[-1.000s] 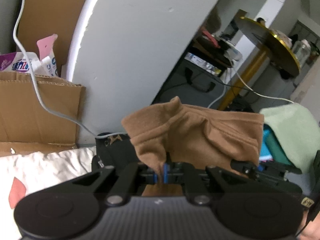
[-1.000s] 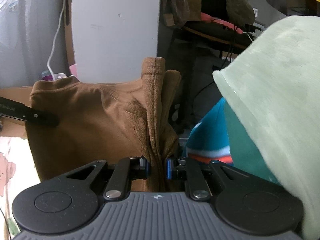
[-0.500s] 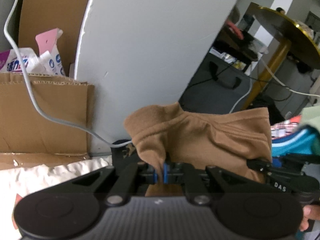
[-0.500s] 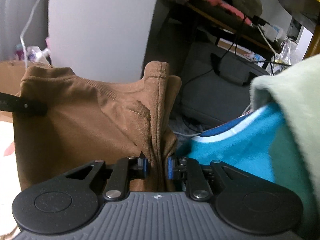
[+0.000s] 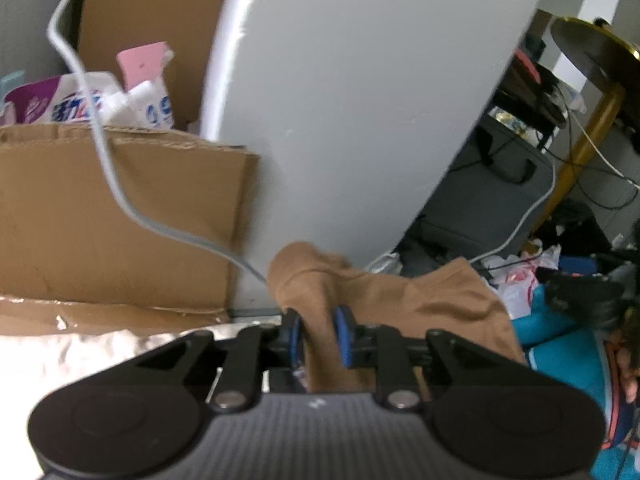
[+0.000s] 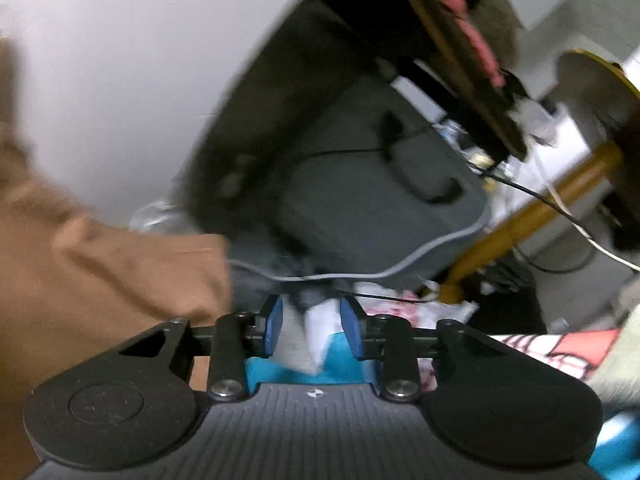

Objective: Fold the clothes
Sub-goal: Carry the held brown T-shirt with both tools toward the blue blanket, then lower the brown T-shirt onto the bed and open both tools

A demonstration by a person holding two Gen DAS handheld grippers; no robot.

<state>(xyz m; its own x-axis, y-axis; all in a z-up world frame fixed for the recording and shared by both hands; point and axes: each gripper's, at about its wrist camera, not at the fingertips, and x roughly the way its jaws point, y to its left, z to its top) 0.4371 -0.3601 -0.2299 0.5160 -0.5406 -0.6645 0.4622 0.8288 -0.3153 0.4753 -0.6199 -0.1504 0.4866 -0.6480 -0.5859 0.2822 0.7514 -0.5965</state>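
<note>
Left wrist view: the left gripper (image 5: 318,334), low at centre, has its blue pads (image 5: 342,334) parted and its jaws are opening; half a second ago they were pinched tight on the cloth. A fold of the brown garment (image 5: 384,300) stands in the gap between the pads, which no longer visibly press it; the rest of the garment spreads to the right of centre.

Right wrist view (motion-blurred): the right gripper (image 6: 310,330), low at centre, is released and its jaws are opening, with no brown fabric between them. Half a second ago they clamped a bunched brown edge. The brown garment (image 6: 100,264) now lies wholly to the left of the left finger, filling the lower-left quarter of the frame. Behind the gap, a white scrap (image 6: 318,330) and teal cloth (image 6: 280,372) appear.

Surroundings, left wrist view: a grey panel (image 5: 360,100) rises behind the garment at upper centre; a cardboard box (image 5: 120,220) fills the left, crossed by a grey cable (image 5: 108,168). A pale sheet (image 5: 80,356) occupies the lower left. Right wrist view: a dark grey case (image 6: 380,208) and a yellow table leg (image 6: 540,216) crowd the right half.
</note>
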